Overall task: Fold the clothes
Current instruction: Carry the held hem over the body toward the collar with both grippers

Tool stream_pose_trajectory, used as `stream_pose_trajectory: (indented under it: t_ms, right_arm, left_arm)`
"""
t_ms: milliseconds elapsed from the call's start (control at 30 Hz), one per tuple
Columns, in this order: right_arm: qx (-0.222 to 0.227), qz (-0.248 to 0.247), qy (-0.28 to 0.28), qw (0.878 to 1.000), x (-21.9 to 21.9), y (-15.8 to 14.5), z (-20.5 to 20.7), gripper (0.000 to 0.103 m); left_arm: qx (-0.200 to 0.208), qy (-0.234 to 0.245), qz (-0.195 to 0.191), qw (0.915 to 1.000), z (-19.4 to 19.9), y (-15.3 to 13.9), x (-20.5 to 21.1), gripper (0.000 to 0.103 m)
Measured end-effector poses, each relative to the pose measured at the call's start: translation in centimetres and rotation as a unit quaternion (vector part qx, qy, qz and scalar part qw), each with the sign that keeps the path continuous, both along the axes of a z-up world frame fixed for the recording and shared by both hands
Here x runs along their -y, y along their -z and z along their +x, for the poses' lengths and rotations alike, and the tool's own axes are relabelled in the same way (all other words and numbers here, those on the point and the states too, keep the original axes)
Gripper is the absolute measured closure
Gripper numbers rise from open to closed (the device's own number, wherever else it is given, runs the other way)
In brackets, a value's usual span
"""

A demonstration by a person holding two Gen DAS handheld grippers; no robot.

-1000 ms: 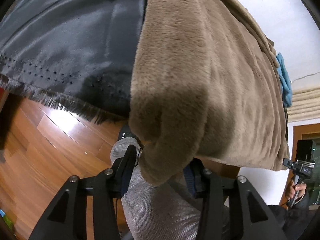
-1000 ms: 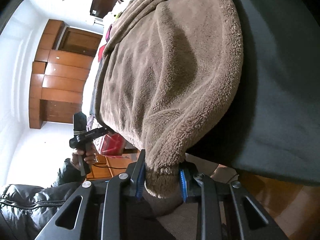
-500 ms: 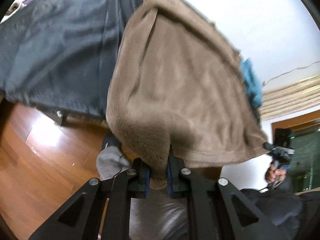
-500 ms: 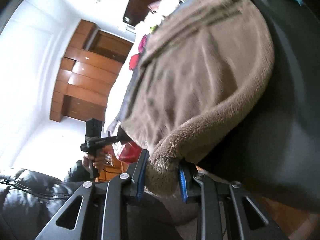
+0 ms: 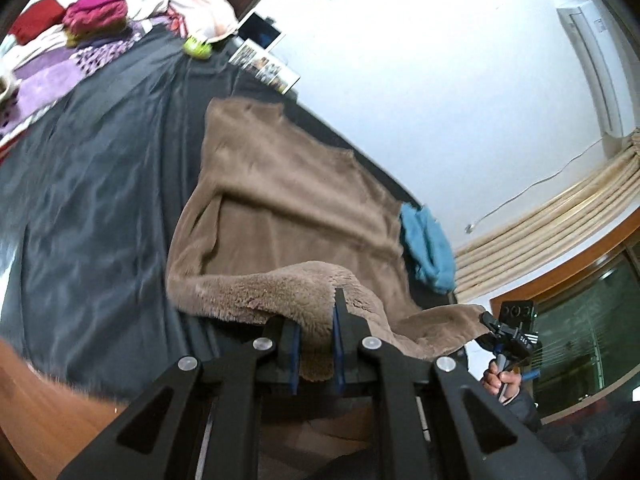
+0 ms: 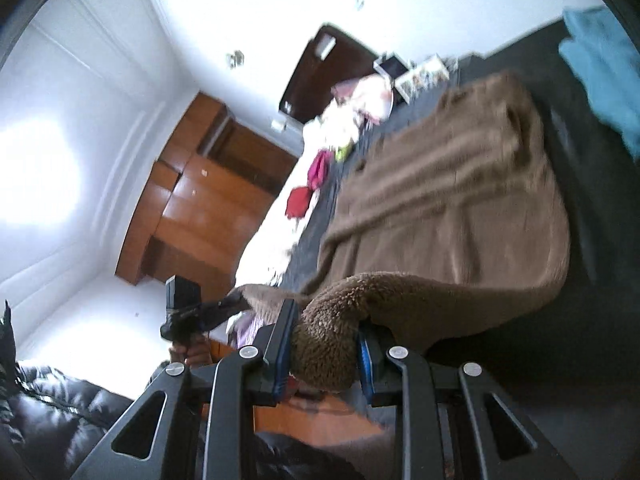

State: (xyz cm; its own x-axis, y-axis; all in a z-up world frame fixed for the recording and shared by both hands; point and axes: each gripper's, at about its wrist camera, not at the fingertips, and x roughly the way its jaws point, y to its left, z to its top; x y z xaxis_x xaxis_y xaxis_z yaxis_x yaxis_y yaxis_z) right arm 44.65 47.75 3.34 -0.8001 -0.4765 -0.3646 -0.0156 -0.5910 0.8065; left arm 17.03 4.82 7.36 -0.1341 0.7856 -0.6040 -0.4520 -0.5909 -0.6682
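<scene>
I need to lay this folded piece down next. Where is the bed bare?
Bare dark sheet lies left of the brown fleece garment, below the purple blanket. Crowded: headboard end with pink clothes; the blue cloth borders the fleece's right.

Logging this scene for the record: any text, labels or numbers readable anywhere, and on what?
None is readable.
Black camera block: pale marks, too blurred.
Printed sheets on the bed: too small.
Sweater: no label showing.
</scene>
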Motion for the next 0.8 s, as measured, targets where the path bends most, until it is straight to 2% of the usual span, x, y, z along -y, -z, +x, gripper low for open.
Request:
stream_pose_trajectory:
  t_ms: [167,367,533,800]
  right_arm:
    - [-0.028,0.017,0.062,0.998,-3.0,-3.1,-2.0,0.074]
    - [-0.034,0.039,0.116,0.992,-5.9,-5.2,-7.1,0.074]
    - [-0.029,0.051,0.170,0.984,-8.9,-5.7,-11.4,0.074]
    - [0.006,0.074,0.229,0.971,-12.6,-4.0,-18.1,0.074]
  left_arm:
    - [-0.017,0.006,0.026,0.9995,-4.7,-2.9,-2.7,0.089]
    - [-0.040,0.023,0.040,0.9981,-10.3,-5.2,-6.3,0.089]
    - [-0.038,0.030,0.041,0.9980,-15.8,-5.0,-9.8,0.089]
    - [-0.004,0.029,0.033,0.9990,-24.6,-1.8,-15.4,0.089]
